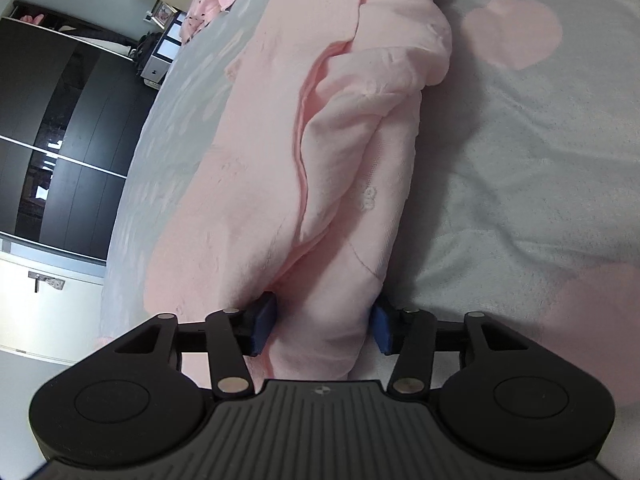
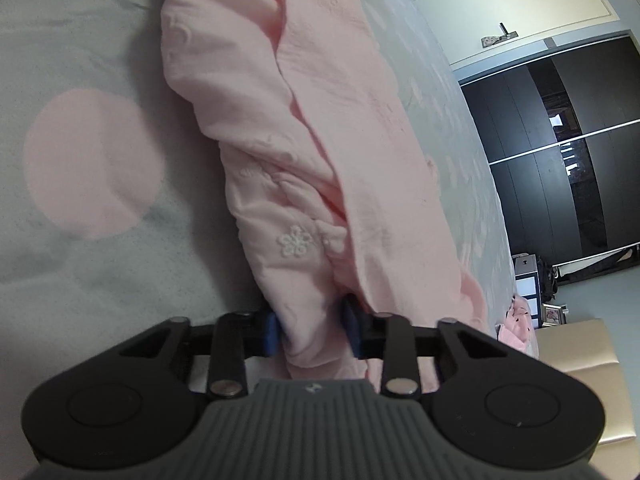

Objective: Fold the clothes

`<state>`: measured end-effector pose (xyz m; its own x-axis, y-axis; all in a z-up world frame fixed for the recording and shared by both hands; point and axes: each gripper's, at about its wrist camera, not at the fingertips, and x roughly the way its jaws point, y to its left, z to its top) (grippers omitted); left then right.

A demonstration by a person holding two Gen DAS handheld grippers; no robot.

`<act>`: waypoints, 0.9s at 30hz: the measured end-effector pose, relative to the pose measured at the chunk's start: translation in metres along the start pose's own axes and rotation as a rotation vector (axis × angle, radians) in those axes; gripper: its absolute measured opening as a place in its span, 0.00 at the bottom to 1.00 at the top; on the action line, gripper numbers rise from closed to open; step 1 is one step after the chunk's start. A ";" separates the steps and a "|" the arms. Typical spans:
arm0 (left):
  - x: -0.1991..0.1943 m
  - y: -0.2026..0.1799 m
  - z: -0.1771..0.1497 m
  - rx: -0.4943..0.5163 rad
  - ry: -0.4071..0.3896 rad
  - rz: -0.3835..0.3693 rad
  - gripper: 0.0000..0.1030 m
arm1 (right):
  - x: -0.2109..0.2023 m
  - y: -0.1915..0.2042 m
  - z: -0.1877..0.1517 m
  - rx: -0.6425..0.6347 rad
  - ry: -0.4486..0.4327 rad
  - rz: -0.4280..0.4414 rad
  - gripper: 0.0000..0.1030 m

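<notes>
We cannot see the far end of the pink garment; it runs out of view. Our left claw is clamped on a thick fold of it, and the right claw pinches a narrower fold. It lies ahead of both on the grey, pink-spotted bed; a dark wardrobe stands beyond.

Left gripper angled down, blue pads clamped. Right gripper angled down, pads pinched closer.
</notes>
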<state>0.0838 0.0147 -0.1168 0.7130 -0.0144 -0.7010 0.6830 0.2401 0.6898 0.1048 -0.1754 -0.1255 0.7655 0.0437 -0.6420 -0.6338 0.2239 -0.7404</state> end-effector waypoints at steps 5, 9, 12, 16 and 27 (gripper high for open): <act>-0.015 0.015 -0.001 -0.030 0.020 -0.017 0.05 | -0.011 -0.023 -0.001 0.082 -0.003 -0.001 0.09; -0.040 0.031 -0.005 -0.069 0.002 -0.025 0.03 | -0.033 -0.029 -0.005 0.090 -0.029 0.020 0.07; -0.063 0.029 -0.009 -0.059 -0.008 -0.042 0.02 | -0.058 -0.027 -0.007 0.087 -0.038 0.061 0.06; -0.096 0.009 -0.020 -0.025 -0.014 -0.094 0.02 | -0.100 -0.011 -0.013 0.083 -0.050 0.141 0.07; -0.123 -0.063 -0.058 -0.011 -0.003 -0.204 0.03 | -0.143 0.075 -0.034 0.059 -0.029 0.272 0.09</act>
<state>-0.0562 0.0580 -0.0844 0.5602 -0.0665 -0.8257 0.8118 0.2423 0.5312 -0.0556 -0.1981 -0.0960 0.5716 0.1380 -0.8088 -0.8094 0.2565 -0.5282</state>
